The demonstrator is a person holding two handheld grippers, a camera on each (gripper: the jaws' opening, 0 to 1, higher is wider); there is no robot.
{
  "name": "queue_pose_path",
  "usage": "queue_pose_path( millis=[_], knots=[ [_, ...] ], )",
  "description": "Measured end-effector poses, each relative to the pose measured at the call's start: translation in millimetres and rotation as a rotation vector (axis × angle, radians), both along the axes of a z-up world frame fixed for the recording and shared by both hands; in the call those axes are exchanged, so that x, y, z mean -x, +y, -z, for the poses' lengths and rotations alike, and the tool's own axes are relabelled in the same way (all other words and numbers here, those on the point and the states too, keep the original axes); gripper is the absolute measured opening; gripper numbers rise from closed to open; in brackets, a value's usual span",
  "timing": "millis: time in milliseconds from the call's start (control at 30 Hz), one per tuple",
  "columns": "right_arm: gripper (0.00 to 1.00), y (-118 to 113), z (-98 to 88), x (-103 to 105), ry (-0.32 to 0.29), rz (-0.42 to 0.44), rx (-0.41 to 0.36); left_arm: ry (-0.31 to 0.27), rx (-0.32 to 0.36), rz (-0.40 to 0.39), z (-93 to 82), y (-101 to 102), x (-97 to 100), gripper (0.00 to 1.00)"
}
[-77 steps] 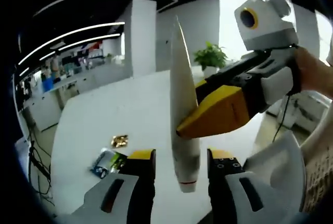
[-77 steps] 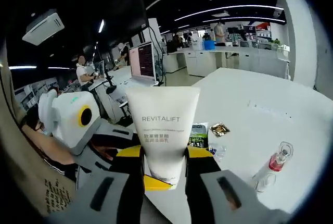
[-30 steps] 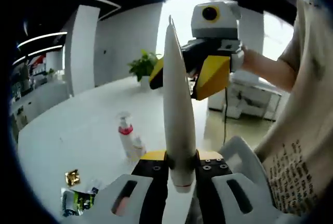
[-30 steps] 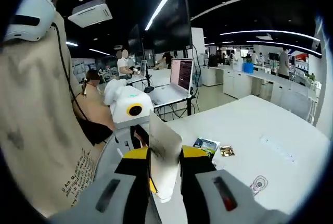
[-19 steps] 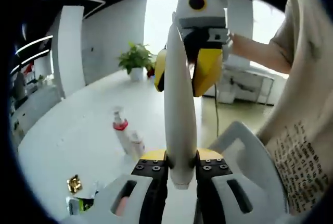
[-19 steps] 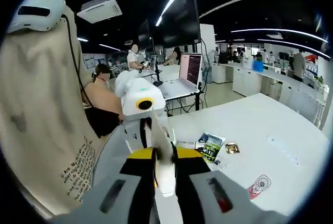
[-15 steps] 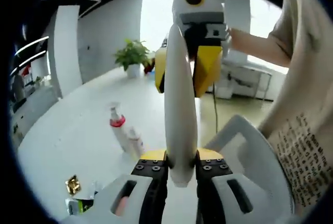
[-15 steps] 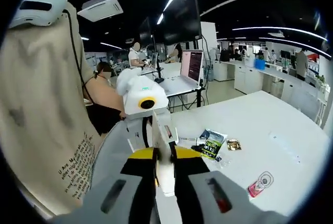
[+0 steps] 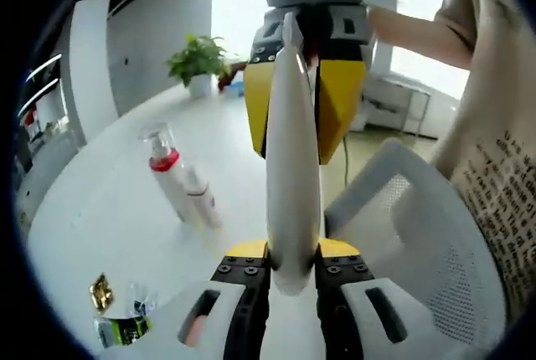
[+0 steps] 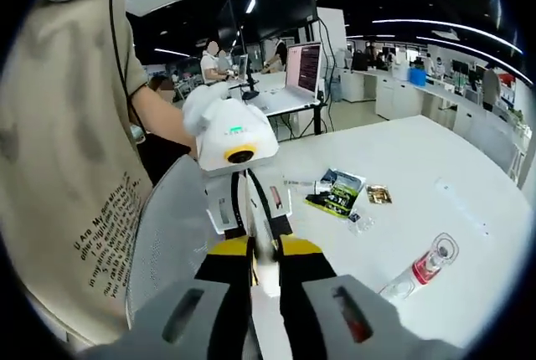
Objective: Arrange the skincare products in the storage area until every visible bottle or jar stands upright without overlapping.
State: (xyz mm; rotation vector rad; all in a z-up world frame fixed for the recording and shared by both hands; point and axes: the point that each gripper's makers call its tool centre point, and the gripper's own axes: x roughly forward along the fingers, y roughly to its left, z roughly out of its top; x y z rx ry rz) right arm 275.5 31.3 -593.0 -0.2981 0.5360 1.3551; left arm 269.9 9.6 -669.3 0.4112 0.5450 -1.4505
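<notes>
Tube: a white tube (image 9: 293,167) is held in the air between both grippers, seen edge-on in the left gripper view, its flat crimped end far from the camera and its rounded end near. In the right gripper view the tube (image 10: 259,234) is seen as a thin white edge. No writing on it can be read from either view.
Left gripper: the left gripper (image 9: 291,266) is clamped on the tube's near end, the yellow-tipped jaws pressed against both of its sides. It is also seen in the right gripper view (image 10: 251,209), just beyond the tube.
Right gripper: the right gripper (image 10: 261,261) is closed on the tube's edge. It is also seen in the left gripper view (image 9: 295,84), yellow jaws set on either side of the tube's far end.
Table: a white table (image 10: 435,167) is seen to the right in the right gripper view, and to the left in the left gripper view (image 9: 109,209).
Pump bottle: a clear bottle with a red collar (image 9: 174,180) is seen lying on the table; in the right gripper view (image 10: 421,272) it is at the near right.
Sachets: a green and black packet (image 10: 337,190) and a small gold packet (image 10: 378,194) are placed just beside each other, farther along the table; their print is too small to be read.
Shirt: dark lettering is printed on a beige shirt (image 10: 75,167), blurred; only "Are" can be made out.
Chair: a white mesh chair (image 9: 419,234) is seen to the right of the tube.
Plant: a green potted plant (image 9: 197,59) is placed at the table's far end.
</notes>
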Motion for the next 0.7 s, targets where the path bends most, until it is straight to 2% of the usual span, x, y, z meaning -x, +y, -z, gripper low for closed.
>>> queue_pose_path(
  millis=[467, 700],
  knots=[
    [0.1, -3, 41.2, -2, 0.024, 0.032, 0.112, 0.017, -0.056, 0.024, 41.3, -6, -1.4, 0.17],
    [0.1, -4, 49.1, 0, 0.03, 0.03, 0.126, 0.024, -0.066, 0.03, 50.8, -6, 0.4, 0.17]
  ],
)
